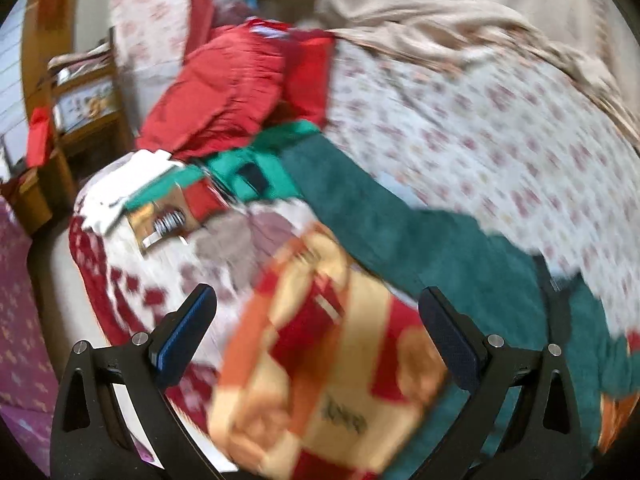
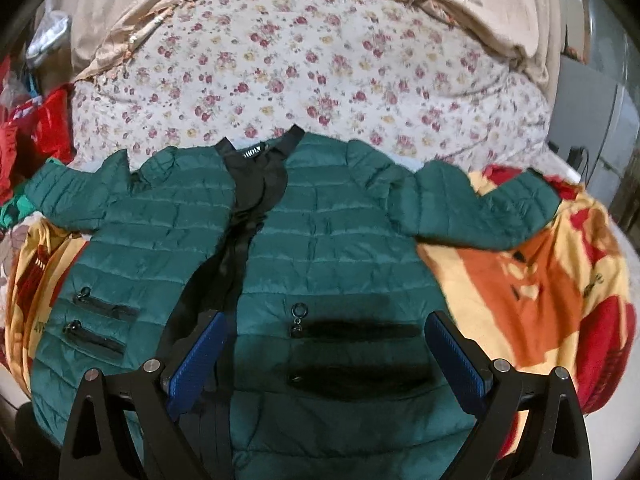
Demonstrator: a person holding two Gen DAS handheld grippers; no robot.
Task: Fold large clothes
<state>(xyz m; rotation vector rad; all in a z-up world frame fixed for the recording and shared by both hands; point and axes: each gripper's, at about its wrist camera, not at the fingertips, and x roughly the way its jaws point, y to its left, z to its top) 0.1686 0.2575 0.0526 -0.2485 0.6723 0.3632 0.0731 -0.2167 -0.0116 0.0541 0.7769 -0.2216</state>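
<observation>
A dark green quilted jacket (image 2: 312, 240) lies spread face up on the bed, black collar at the far side, both sleeves stretched out sideways. Black zip pockets show on both front panels. My right gripper (image 2: 324, 344) hovers open over the jacket's lower right panel, above its zip pockets, holding nothing. In the blurred left wrist view the jacket (image 1: 432, 248) runs diagonally to the right. My left gripper (image 1: 316, 316) is open over the red, orange and yellow blanket (image 1: 320, 368), left of the jacket, with nothing between its fingers.
The patterned blanket (image 2: 532, 280) lies under the jacket on a floral sheet (image 2: 312, 64). Beige fabric (image 2: 480, 8) is bunched along the far side. Red clothes (image 1: 232, 88) and bright green cloth (image 1: 256, 168) pile at the left, near a wooden shelf (image 1: 84, 100).
</observation>
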